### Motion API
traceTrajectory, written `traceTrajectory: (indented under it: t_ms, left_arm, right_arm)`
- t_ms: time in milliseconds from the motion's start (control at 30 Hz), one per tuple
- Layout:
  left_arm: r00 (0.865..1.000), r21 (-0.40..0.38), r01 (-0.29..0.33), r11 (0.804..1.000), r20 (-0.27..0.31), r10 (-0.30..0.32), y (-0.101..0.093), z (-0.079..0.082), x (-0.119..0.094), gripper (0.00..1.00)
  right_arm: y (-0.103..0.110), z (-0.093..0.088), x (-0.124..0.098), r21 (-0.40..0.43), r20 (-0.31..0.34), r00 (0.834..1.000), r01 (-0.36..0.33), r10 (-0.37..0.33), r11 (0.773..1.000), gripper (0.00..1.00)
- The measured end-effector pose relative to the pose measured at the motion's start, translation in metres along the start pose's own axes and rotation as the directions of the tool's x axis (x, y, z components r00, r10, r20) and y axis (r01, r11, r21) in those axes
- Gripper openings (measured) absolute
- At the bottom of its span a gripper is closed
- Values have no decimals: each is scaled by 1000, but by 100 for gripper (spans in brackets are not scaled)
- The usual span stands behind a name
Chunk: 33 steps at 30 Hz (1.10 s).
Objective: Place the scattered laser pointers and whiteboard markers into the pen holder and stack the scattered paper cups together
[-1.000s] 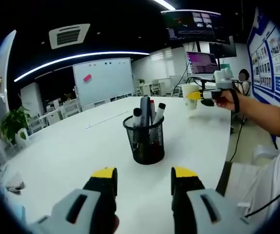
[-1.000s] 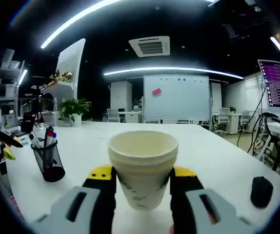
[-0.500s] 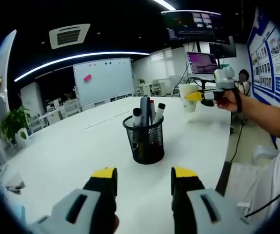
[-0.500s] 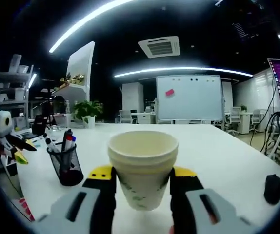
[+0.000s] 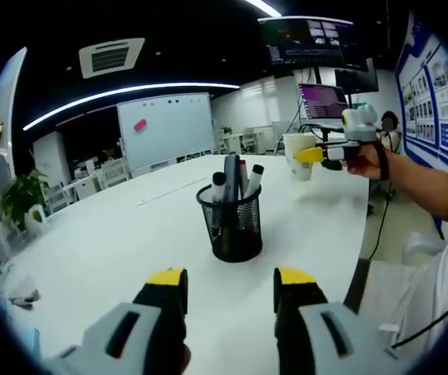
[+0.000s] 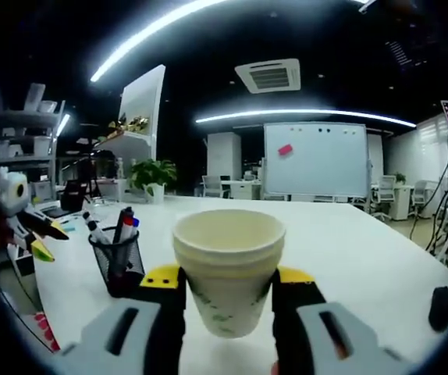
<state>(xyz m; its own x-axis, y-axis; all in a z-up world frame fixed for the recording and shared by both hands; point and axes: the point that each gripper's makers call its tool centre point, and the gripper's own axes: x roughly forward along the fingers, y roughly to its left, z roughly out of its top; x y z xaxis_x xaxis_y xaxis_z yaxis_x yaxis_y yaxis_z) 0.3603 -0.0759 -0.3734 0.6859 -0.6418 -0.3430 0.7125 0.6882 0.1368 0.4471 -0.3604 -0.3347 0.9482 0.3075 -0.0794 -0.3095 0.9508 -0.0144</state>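
The white table [image 5: 130,234] is the landmark here, a broad bare top under both views; near its middle stands the black mesh pen holder [image 5: 230,225], upright, with several markers and pens [image 5: 234,178] already standing in it. The paper cups [image 6: 229,269] are the next thing down in size: they look like two or more nested together, judging by the doubled rim, and they are lifted above the table edge nearest the person, clamped between the jaws of the right gripper [image 6: 229,285], which presses on both sides of the cup wall; in the left gripper view the same cups [image 5: 298,155] show off beyond the holder. The left gripper [image 5: 230,291] hovers low over the table just short of the holder, its jaws apart and nothing between them. A small dark object [image 6: 441,307], possibly a mouse, lies on the table to the far side of the cups.

The risk, as I judge it, lies in the grip; thin cup walls may buckle or slip out if the squeeze changes; set down off-level, the stack could tip and roll on the smooth table.
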Motion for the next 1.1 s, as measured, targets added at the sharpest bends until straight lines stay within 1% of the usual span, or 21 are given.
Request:
traceTrajectory:
  t_ms: [967,1100]
  left_arm:
    - [1000,1,0,1000,-3,0,-2,-2,0,45]
    - [1000,1,1,1000,-4,-1,-3,-1,0,45]
  right_arm:
    - [17,-4,0,-5,-6,999,-38,38,999,44]
    - [21,-7,1,-5,-13,999,-47,46,999,44]
